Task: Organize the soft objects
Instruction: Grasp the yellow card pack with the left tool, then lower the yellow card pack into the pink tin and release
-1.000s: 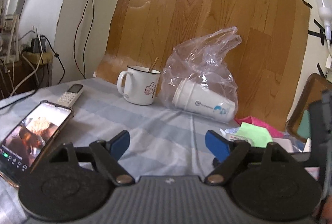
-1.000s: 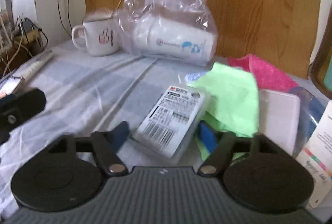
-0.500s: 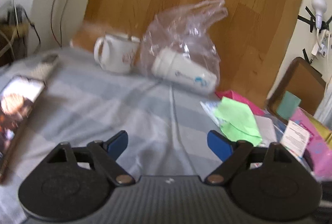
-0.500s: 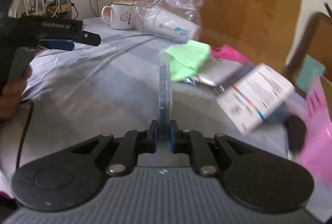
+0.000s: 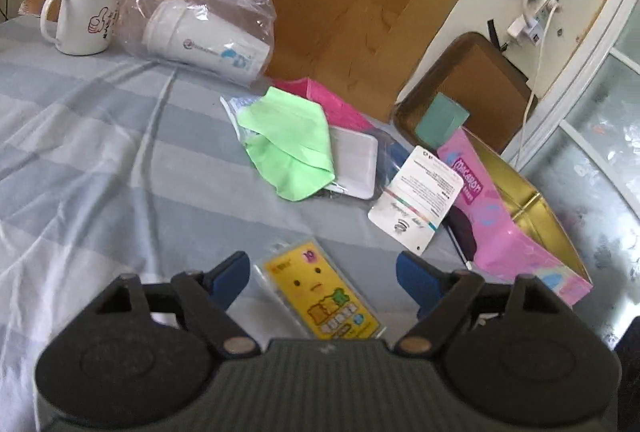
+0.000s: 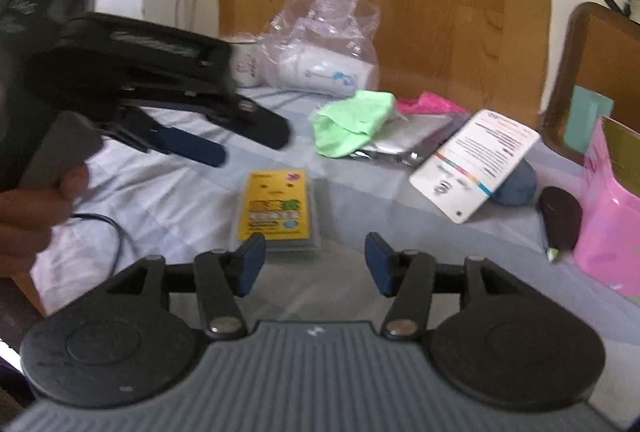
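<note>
Hovering over the yellow packet (image 5: pixel 322 296) on the striped sheet (image 5: pixel 100 151): your left gripper (image 5: pixel 323 274) is spread wide, your right gripper (image 6: pixel 315 258) has just reopened, both empty.

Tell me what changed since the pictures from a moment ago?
The right gripper took the clear packet off the pile by the green cloth, carried it edge-up, and let it go. The yellow packet now lies flat on the striped sheet, yellow side up, and the jaws have just opened, empty. The left gripper swung over it, jaws open. The mug, bagged cup and pink bag stayed put.
</note>
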Motion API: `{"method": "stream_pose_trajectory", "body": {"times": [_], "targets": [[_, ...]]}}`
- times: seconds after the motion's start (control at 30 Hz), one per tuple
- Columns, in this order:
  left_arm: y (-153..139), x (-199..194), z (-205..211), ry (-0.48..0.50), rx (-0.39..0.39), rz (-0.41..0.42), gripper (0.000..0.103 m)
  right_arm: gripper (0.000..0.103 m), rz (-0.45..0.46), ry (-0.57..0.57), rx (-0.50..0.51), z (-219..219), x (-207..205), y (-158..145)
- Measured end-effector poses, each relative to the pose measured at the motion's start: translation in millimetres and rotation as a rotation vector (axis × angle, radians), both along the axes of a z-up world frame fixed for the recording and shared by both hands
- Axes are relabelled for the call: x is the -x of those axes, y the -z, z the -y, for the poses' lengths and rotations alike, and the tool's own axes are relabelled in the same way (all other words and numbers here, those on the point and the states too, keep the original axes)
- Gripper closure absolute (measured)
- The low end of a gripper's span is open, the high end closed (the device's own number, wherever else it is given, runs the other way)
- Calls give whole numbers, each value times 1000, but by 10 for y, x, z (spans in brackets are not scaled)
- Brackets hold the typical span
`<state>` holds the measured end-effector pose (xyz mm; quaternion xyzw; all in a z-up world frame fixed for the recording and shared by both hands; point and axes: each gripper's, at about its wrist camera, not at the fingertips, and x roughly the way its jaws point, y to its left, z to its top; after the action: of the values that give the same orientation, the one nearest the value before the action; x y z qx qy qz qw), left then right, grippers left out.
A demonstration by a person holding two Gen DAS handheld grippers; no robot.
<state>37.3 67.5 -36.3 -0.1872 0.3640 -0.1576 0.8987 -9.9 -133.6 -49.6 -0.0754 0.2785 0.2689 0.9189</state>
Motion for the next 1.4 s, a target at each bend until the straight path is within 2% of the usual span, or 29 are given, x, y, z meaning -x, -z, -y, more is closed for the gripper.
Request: {"method": "stream_pose_trajectory", "body": {"times": [0.07,0.13,0.2,0.33,0.37,0.4,0.43,0.47,0.5,0.57,0.7,0.9,1.03,1.17,1.3,1.4], "targets": [[8,-3,45,-39,-62,-18,22,37,-2,-9,-1,-15,-9,7],[20,13,21,-70,-85,-34,23,31,-21,-15,-9,-27,-34,27],[34,44,-42,-90,-68,-52,26,26,-41,-32,-29,-59,-38,34],[107,63,6,-54,-35,-95,41,25,-48,-56,2,-214,-95,89],[146,71,63,-38,-46,-94,42,26,-63,-52,16,-249,-130,117],[143,84,123,-39,-77,-71,44,44,-55,-51,17,-271,-151,120],[148,88,182,-32,-103,-54,46,44,-53,-58,10,-273,-164,108],[155,85,221,-28,-113,-47,56,45,-56,-58,4,-267,-177,103],[151,75,248,-16,-98,-53,56,45,-52,-48,-2,-258,-169,101],[105,59,296,0,-57,-51,60,45,1,-7,12,-217,-96,75],[-162,26,560,72,-48,41,60,45,140,93,-11,51,32,-113],[-641,-241,1379,251,-71,189,60,45,305,311,-37,668,10,-429],[-741,-529,1983,355,-61,199,60,45,319,447,-57,1119,-115,-486],[-630,-748,2517,430,-96,184,61,45,290,551,-51,1503,-283,-376],[-441,-872,2871,465,-138,166,60,44,233,613,-43,1736,-463,-269],[-355,-936,3004,453,-173,159,57,42,223,654,-53,1805,-565,-232]]}}
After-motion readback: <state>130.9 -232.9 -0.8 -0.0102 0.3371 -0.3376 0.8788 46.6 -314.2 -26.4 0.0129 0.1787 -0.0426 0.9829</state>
